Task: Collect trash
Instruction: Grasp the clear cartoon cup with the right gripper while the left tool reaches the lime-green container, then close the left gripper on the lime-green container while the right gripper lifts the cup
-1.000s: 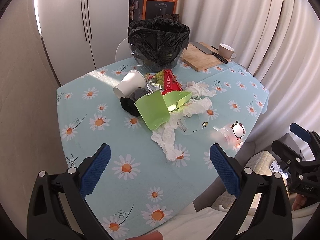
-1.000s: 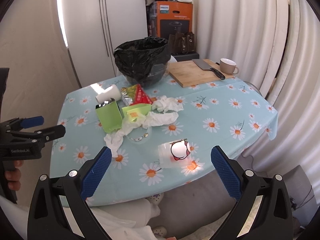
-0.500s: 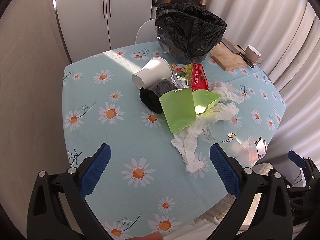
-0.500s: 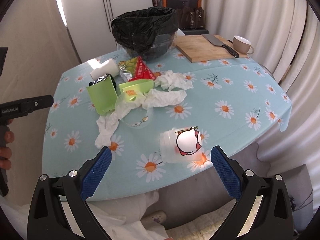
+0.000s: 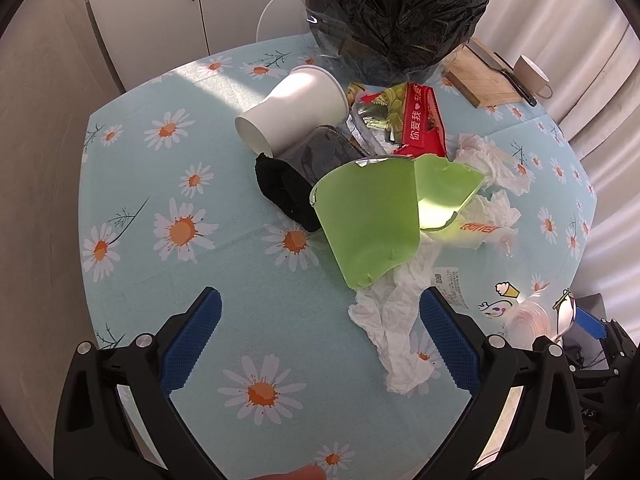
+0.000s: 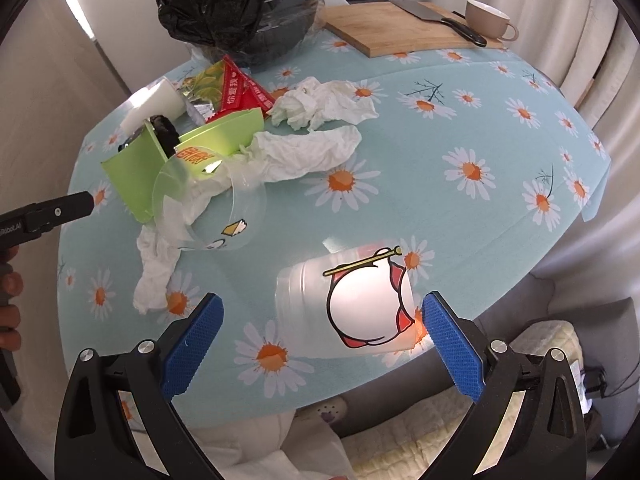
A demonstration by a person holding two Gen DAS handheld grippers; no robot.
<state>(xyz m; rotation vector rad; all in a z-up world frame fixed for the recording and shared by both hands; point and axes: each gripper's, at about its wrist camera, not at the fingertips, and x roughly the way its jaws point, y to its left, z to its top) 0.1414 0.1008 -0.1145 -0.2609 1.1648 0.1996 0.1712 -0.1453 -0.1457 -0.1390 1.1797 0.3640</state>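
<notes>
We hold both grippers wide apart over the table (image 6: 500, 128) and neither has anything in it. The right gripper (image 6: 320, 330) frames a frosted plastic cup (image 6: 348, 308) that lies on its side near the table edge, its printed face up. The left gripper (image 5: 318, 340) hangs over bare cloth, short of the green carton (image 5: 368, 220) and the crumpled tissues (image 5: 390, 320). The trash bag (image 6: 236, 4), lining a bowl at the far side, waits well apart from the cup. We judge the cup is the first pick, and it is risky: it is thin and round, so a squeeze off its middle could crush it or roll it off the edge. A clear cup (image 6: 212, 204) rests against the tissues, and dragging either could scatter the pile.
</notes>
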